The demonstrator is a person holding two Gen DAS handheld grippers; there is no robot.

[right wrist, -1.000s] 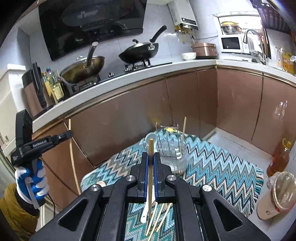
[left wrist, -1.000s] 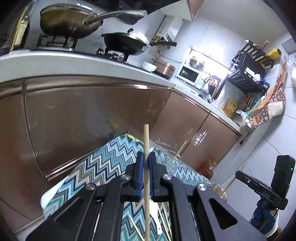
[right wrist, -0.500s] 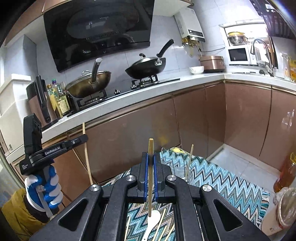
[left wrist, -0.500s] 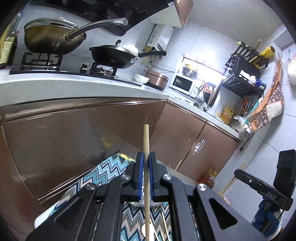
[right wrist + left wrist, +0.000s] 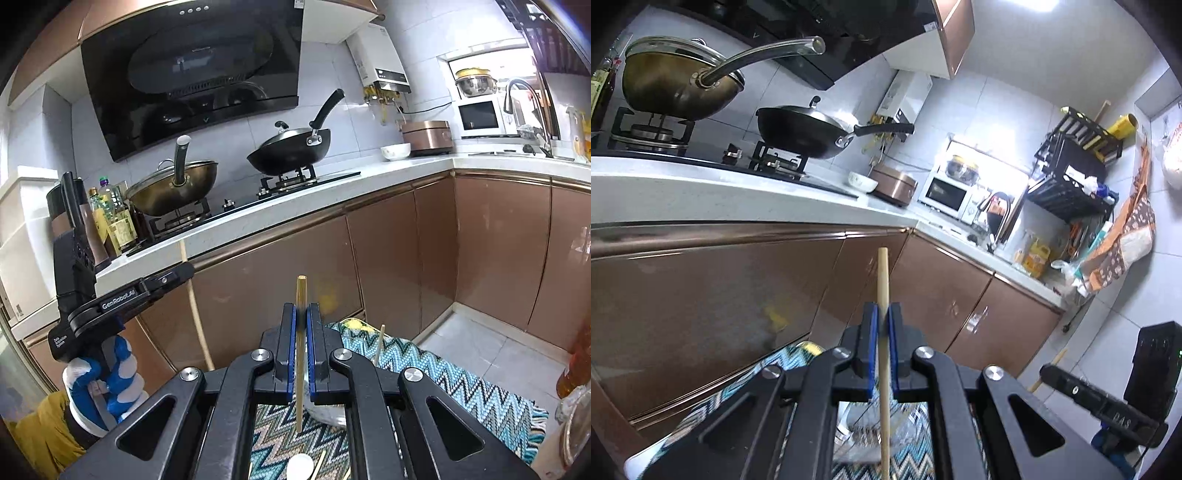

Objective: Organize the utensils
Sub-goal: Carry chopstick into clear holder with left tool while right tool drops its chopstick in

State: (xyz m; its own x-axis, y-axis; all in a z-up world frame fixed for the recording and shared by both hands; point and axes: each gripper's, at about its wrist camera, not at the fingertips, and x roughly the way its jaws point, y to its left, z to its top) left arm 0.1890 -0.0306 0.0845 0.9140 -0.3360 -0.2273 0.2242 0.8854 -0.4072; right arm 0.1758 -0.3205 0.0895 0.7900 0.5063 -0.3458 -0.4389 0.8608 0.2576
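From the left wrist view, the left claw (image 5: 881, 317) is pointing slightly downward toward the brown cabinet fronts, its blue-padded black jaws pinching a slim, round wooden chopstick (image 5: 882, 280) that is standing upright between them, one end rising above the jaws and the rest running down past the frame's bottom edge. Below it, a clear glass container (image 5: 864, 432) with a wire rack inside is sitting on a zigzag-patterned woven cloth (image 5: 713, 398) in teal, white and black. At the right edge the right claw (image 5: 1047, 371) is showing as a black bar, with the pale end of a second chopstick (image 5: 1057, 359) beside its tip. From the right wrist view, the right claw (image 5: 301, 321) is likewise tilting slightly down and clamping its own upright chopstick (image 5: 301, 291), squarer at the top end. At the left, a hand in a blue-and-white glove (image 5: 105, 384) is gripping the left claw's handle, a thin wooden stick (image 5: 195, 314) hanging from its tip. A white spoon (image 5: 300, 467) is lying on the cloth below.
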